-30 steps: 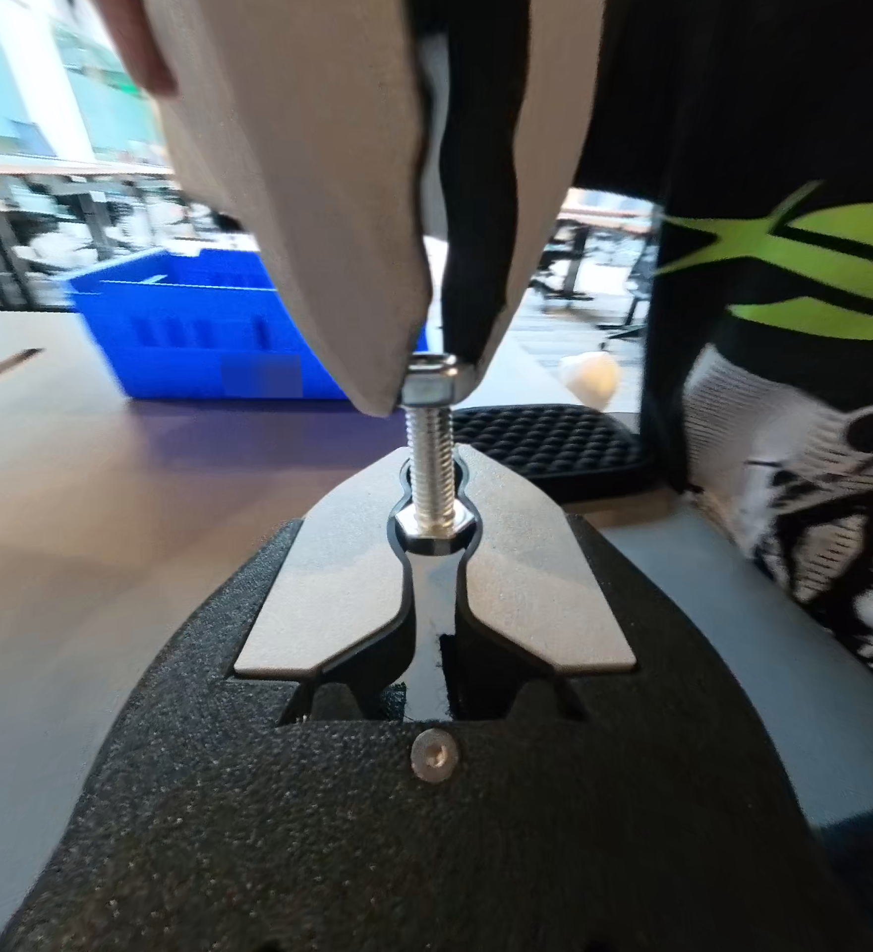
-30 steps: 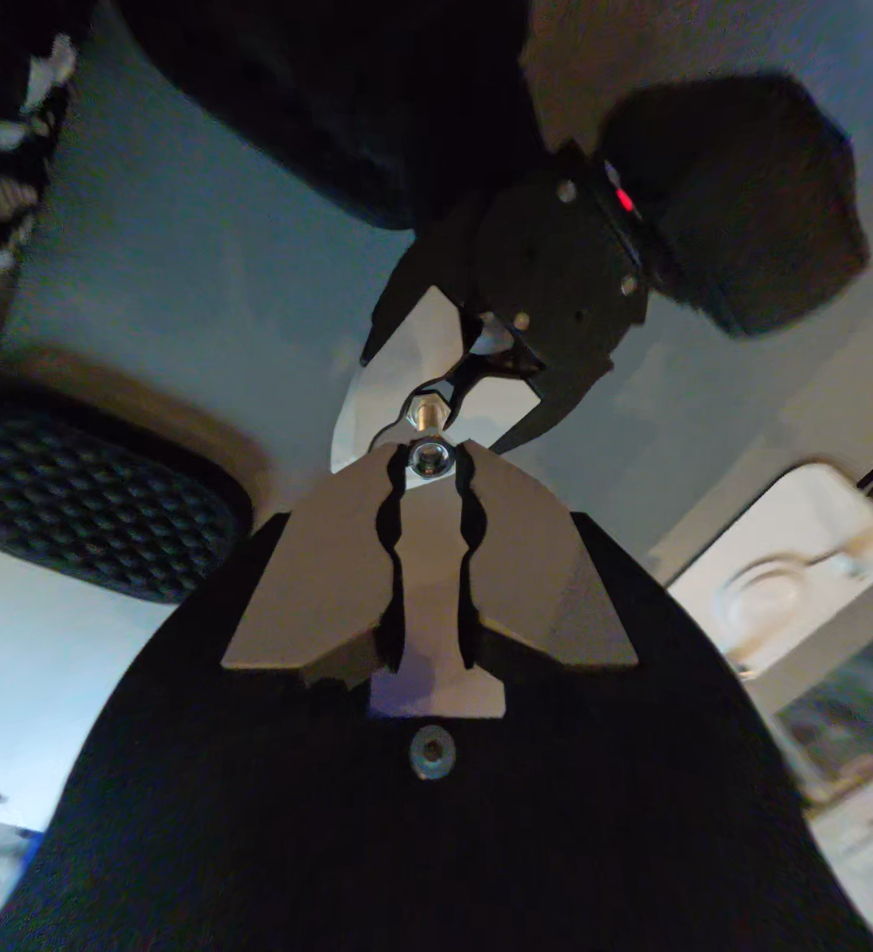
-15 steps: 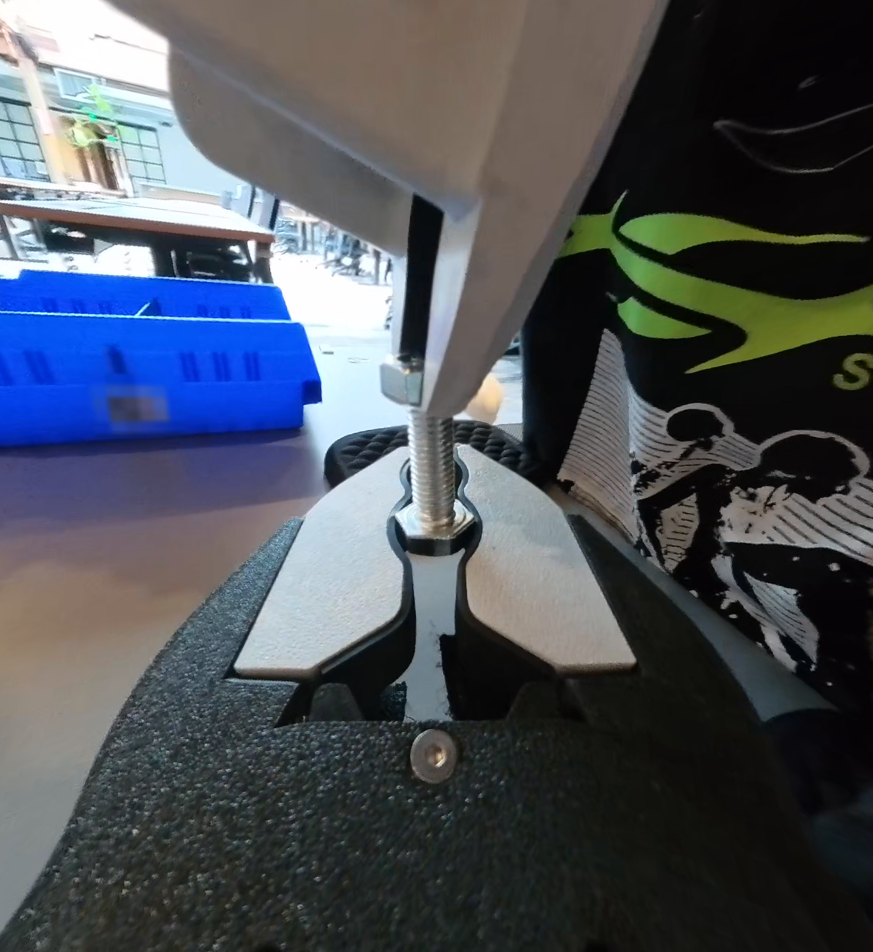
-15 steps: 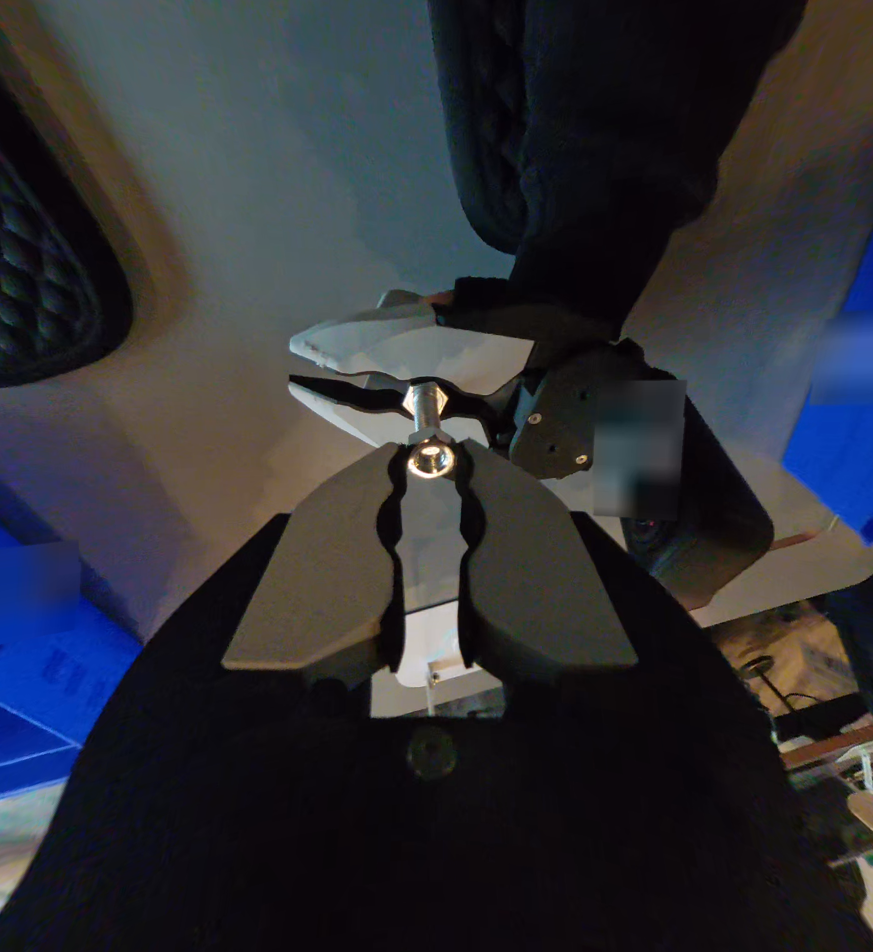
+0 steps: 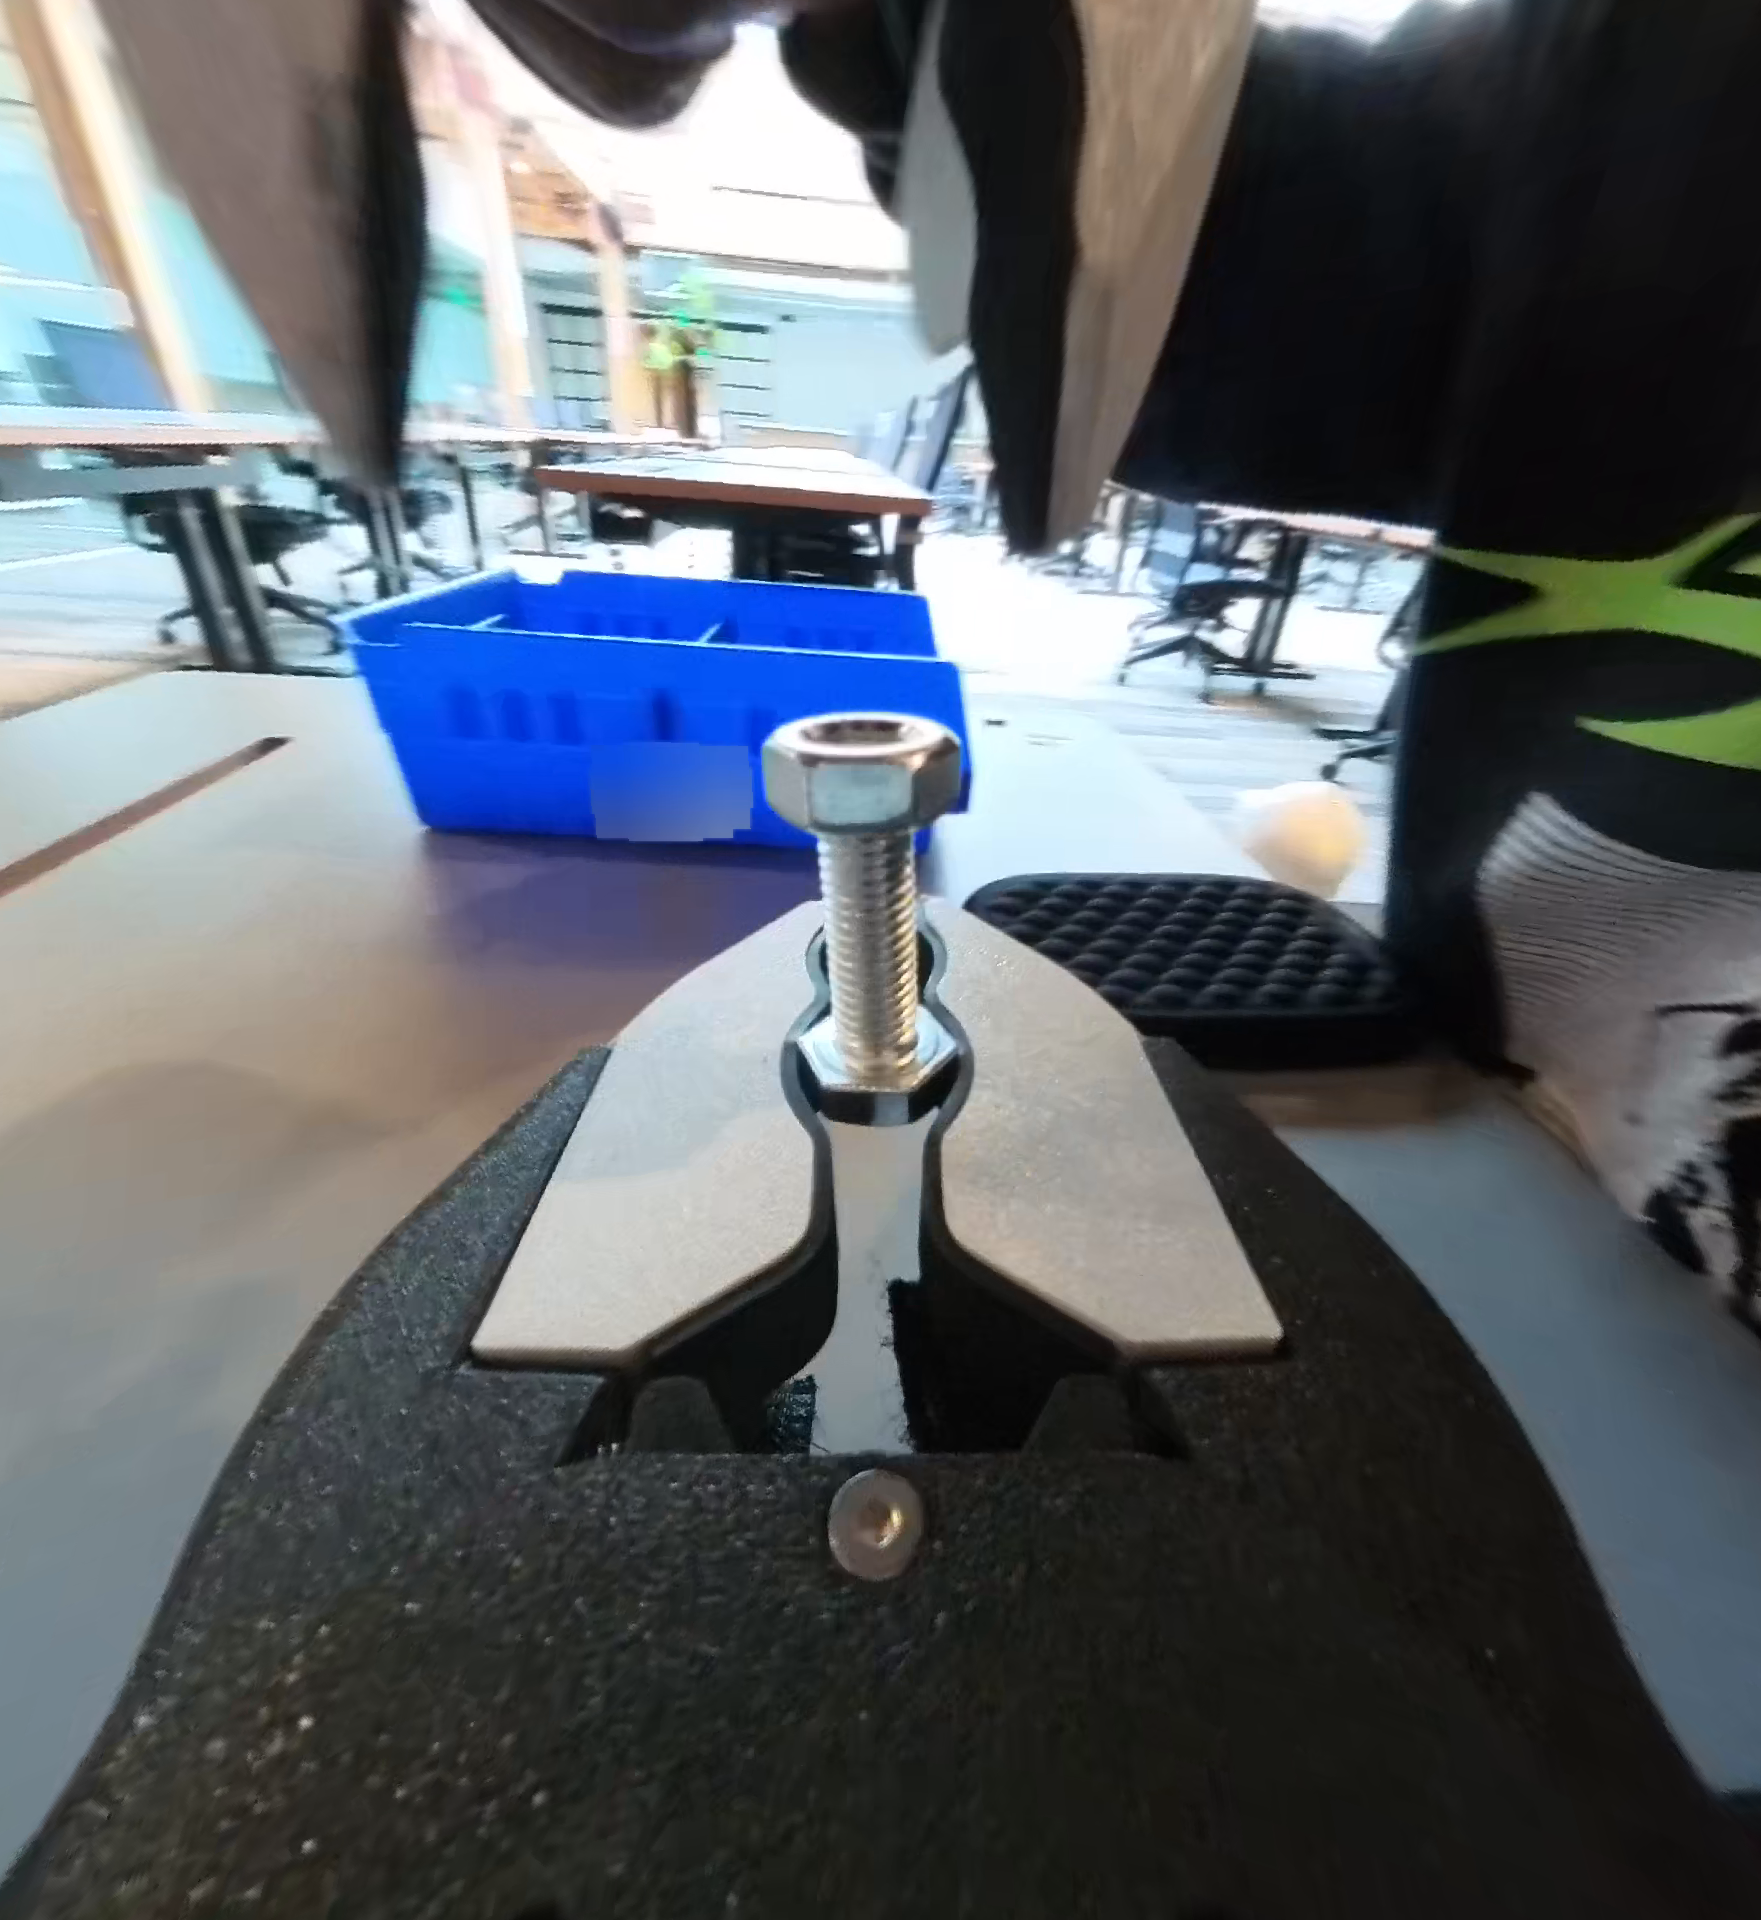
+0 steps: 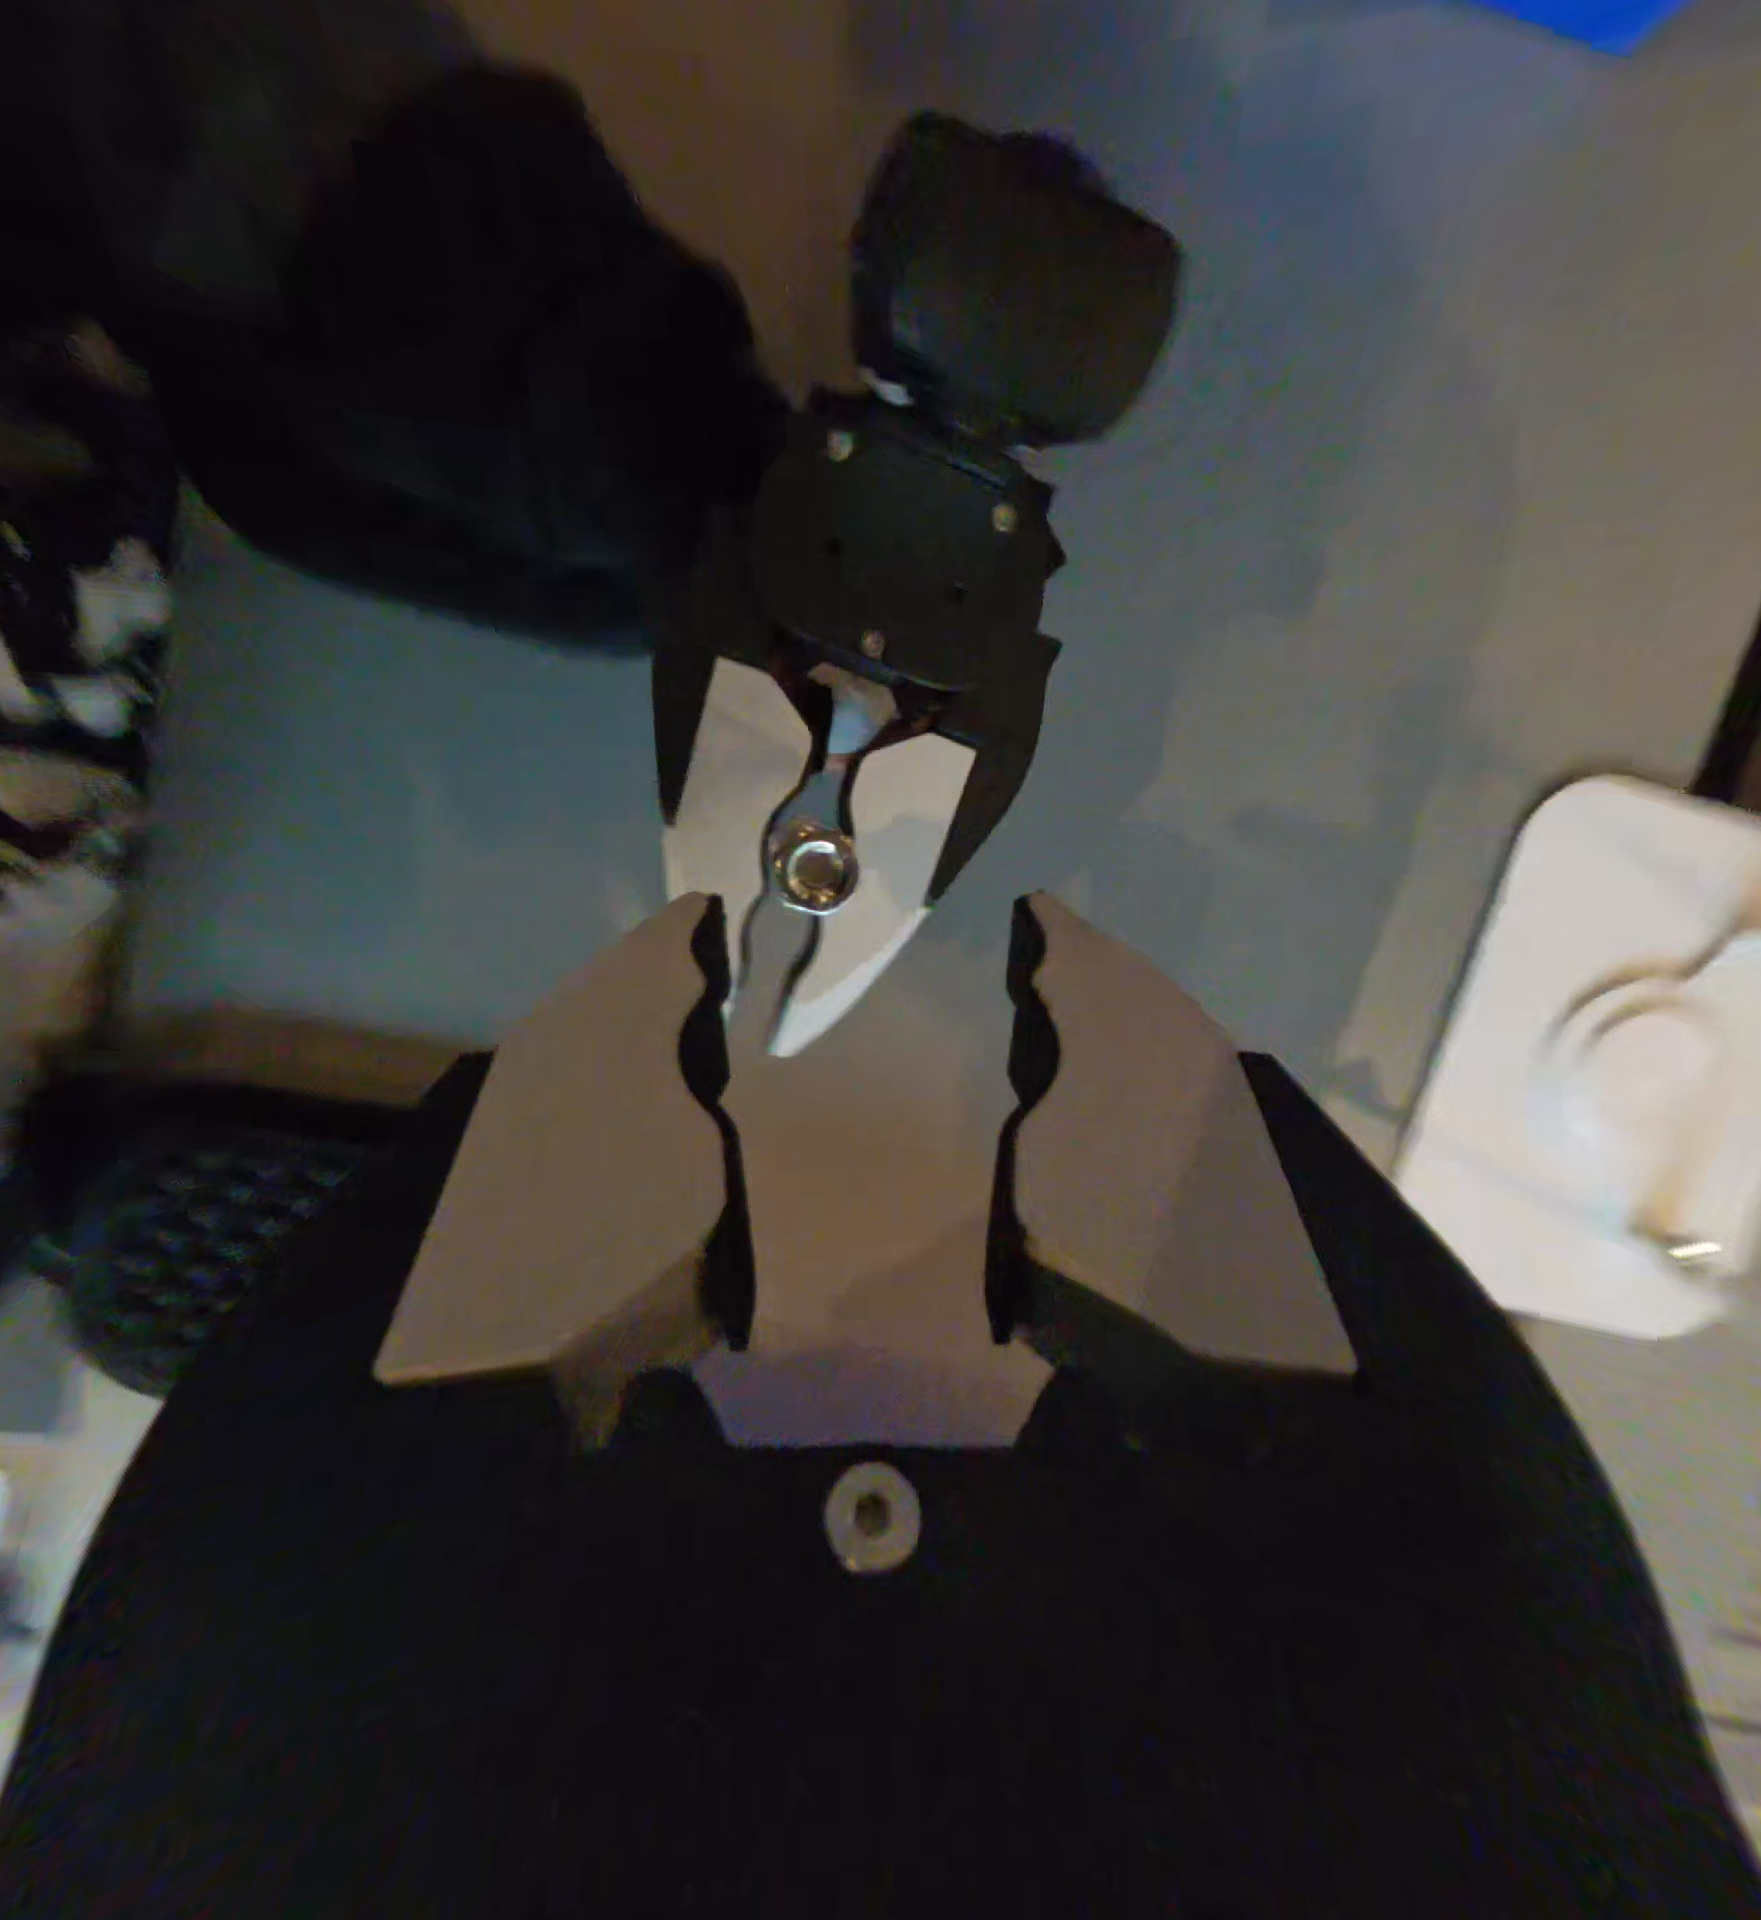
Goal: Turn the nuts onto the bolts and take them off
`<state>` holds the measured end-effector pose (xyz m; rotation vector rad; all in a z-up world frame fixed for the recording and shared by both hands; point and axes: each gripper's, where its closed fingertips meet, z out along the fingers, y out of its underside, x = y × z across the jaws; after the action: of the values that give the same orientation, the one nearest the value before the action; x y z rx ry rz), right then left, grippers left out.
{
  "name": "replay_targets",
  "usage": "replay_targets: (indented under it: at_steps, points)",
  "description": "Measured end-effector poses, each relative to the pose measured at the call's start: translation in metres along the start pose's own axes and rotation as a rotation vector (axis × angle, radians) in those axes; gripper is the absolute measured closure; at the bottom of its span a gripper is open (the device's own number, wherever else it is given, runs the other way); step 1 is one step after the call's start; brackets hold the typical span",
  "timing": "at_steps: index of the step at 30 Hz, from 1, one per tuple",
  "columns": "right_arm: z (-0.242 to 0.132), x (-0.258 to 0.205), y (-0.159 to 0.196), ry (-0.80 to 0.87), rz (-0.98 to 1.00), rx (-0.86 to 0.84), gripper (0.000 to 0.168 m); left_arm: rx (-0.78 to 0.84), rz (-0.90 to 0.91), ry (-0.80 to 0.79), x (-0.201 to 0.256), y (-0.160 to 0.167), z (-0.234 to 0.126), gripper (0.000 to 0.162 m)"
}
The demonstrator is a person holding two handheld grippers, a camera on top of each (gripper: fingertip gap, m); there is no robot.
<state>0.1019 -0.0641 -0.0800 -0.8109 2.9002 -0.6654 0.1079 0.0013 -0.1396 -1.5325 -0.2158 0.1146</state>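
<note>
My left gripper is shut on the hex head of a silver bolt and holds it upright above the table. A silver nut sits at the top end of the thread. My right gripper is open and empty, looking down on the nut from above, apart from it. Its two pale fingers hang spread at the top of the left wrist view. The left gripper's black body shows beyond the nut in the right wrist view.
A blue bin stands on the grey table behind the bolt. A black dimpled pad lies to the right. A person's torso in a black printed shirt is close on the right. A white tray lies below. About 9 cm separates my left fingertips from my right.
My right gripper was shut on the nut and turned with it. It has now opened and lifted off, leaving the nut at the top of the bolt. The left gripper still holds the bolt.
</note>
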Motion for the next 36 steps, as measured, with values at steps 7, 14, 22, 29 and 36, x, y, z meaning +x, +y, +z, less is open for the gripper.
replay_targets:
  at_steps: [7, 14, 22, 29, 36]
  points:
    - [0.002, -0.007, 0.012, -0.084, 0.363, 0.076, 0.135, -0.017, 0.011, -0.072, -0.011, 0.0, -0.004, 0.15]
    - [0.024, -0.007, 0.014, -0.01, 0.306, -0.031, 0.136, -0.047, 0.015, -0.071, -0.012, 0.005, -0.003, 0.15]
    - [0.027, -0.016, 0.016, -0.033, -0.034, -0.143, 0.15, -0.052, -0.005, 0.037, 0.003, 0.006, 0.0, 0.15]
    - [0.026, -0.032, 0.013, -0.077, -0.612, -0.255, 0.15, -0.056, -0.044, 0.244, 0.032, 0.007, 0.003, 0.151]
    - [0.022, -0.048, -0.001, -0.115, -0.963, -0.217, 0.149, 0.016, -0.09, 0.456, 0.062, -0.005, -0.004, 0.15]
